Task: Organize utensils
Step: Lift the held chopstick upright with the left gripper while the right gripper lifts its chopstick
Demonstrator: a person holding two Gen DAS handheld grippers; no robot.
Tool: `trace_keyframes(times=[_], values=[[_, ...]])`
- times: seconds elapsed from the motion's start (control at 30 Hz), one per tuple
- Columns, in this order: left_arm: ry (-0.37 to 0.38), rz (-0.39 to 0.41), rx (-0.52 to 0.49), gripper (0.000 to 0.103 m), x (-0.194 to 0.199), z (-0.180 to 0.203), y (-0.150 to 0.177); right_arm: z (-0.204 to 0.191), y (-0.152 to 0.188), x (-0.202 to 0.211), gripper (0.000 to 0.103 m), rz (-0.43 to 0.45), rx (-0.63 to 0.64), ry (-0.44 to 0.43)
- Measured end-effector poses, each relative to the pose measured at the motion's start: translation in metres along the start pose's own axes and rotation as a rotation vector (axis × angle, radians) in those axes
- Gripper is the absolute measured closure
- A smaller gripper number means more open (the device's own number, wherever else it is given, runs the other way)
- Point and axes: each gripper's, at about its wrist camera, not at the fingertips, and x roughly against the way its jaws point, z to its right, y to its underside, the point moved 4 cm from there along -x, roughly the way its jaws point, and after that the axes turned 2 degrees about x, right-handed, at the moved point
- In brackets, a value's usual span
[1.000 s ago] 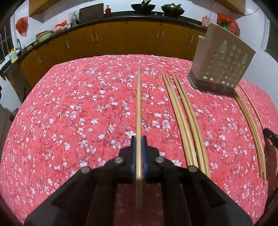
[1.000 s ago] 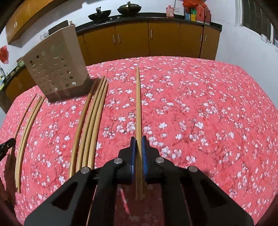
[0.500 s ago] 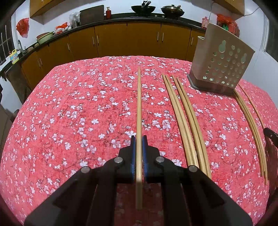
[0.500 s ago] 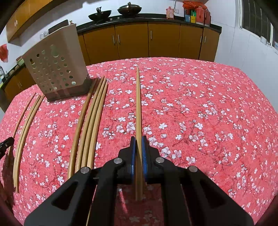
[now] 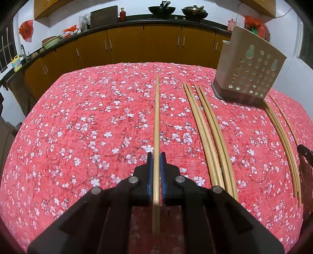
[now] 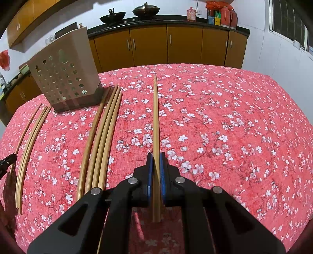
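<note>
While your left tongs [image 5: 156, 156] clench one chopstick [image 5: 156, 117] and your right tongs [image 6: 156, 156] clench another chopstick [image 6: 155, 117], both raised above the bench [image 5: 78, 127], loose chopsticks [image 5: 211, 136] lie beside the perforated holder [image 5: 248, 78] near the far edge.

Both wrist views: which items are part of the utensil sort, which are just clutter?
In the job:
- chopstick in left gripper
- chopstick in right gripper
- loose chopsticks on the tablecloth
- perforated utensil holder

Lying about:
- woks on the counter
- yellow bottle by the sink
- red bags
</note>
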Motion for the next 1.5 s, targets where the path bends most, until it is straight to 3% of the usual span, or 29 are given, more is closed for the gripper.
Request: trace_keyframes(times=[0.3, 0.5, 1.1, 1.5], values=[[-0.011, -0.025, -0.017, 0.095, 0.008, 0.000, 0.006, -0.001, -0.001, 0.004, 0.095, -0.006, -0.007, -0.011], [-0.003, -0.011, 0.000, 0.095, 0.030, -0.012, 0.000, 0.004, -0.012, 0.034, 0.095, 0.074, -0.021, -0.028], [0.048, 0.260, 0.024, 0.095, 0.131, -0.019, -0.068, 0.003, -0.068, 0.117, 0.095, 0.337, -0.020, -0.058], [0.068, 0.360, 0.068, 0.095, 0.158, -0.028, -0.108, -0.002, -0.098, 0.132, 0.095, 0.407, -0.007, -0.055]])
